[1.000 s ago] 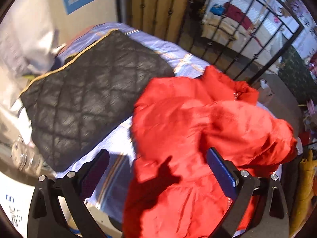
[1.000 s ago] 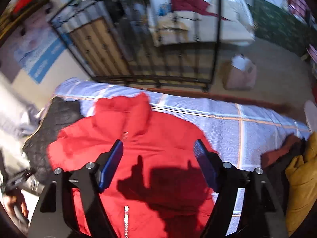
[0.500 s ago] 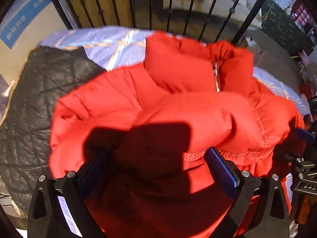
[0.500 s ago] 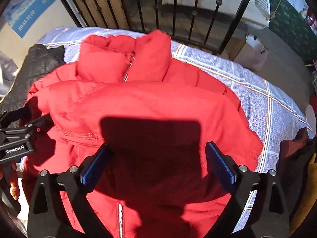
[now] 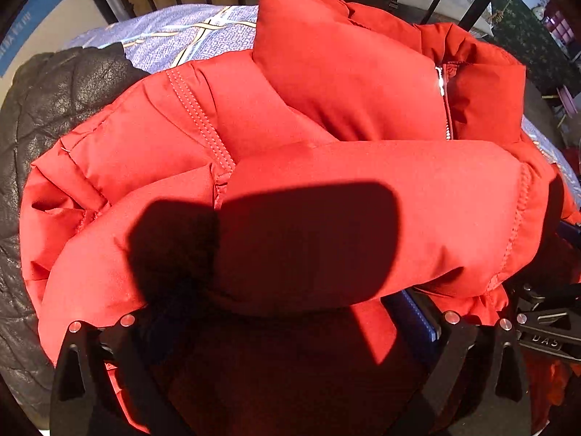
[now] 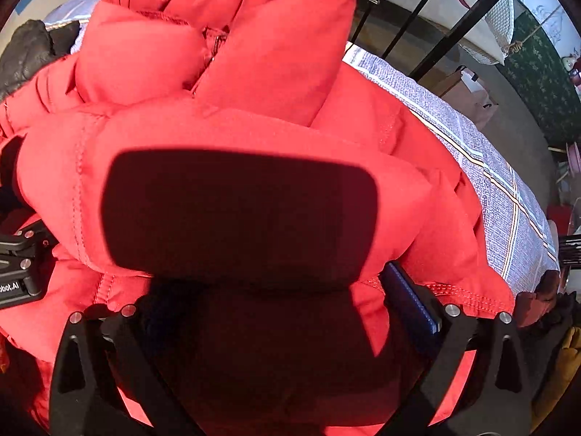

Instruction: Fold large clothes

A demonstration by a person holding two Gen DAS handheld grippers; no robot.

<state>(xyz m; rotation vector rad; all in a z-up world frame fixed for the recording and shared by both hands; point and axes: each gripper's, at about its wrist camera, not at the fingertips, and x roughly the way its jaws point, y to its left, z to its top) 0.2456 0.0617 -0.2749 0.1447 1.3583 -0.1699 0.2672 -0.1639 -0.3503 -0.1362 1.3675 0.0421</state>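
A red padded jacket (image 5: pixel 326 91) lies on the bed with its collar up and its zip (image 5: pixel 441 83) at the far side. A thick folded roll of it crosses the front in both views (image 6: pixel 254 127). My left gripper (image 5: pixel 287 309) points down onto this roll, jaws wide, red cloth bulging between the fingers (image 5: pixel 414 312). My right gripper (image 6: pixel 283 298) stands beside it over the same roll; its jaws are opening and the padding sits between its fingers (image 6: pixel 410 301), with no pad seen pressing. Each gripper shows at the edge of the other's view.
A black quilted jacket (image 5: pixel 54 109) lies left of the red one. The blue checked sheet (image 6: pixel 490 181) runs on to the right. Black iron railings (image 6: pixel 435 25) stand behind the bed. Dark and yellow garments (image 6: pixel 563 356) are heaped at the right edge.
Both grippers have sunk close onto the red jacket, which now fills the views. The right jaws have spread wider. The jacket's roll now lies between each pair of fingers.
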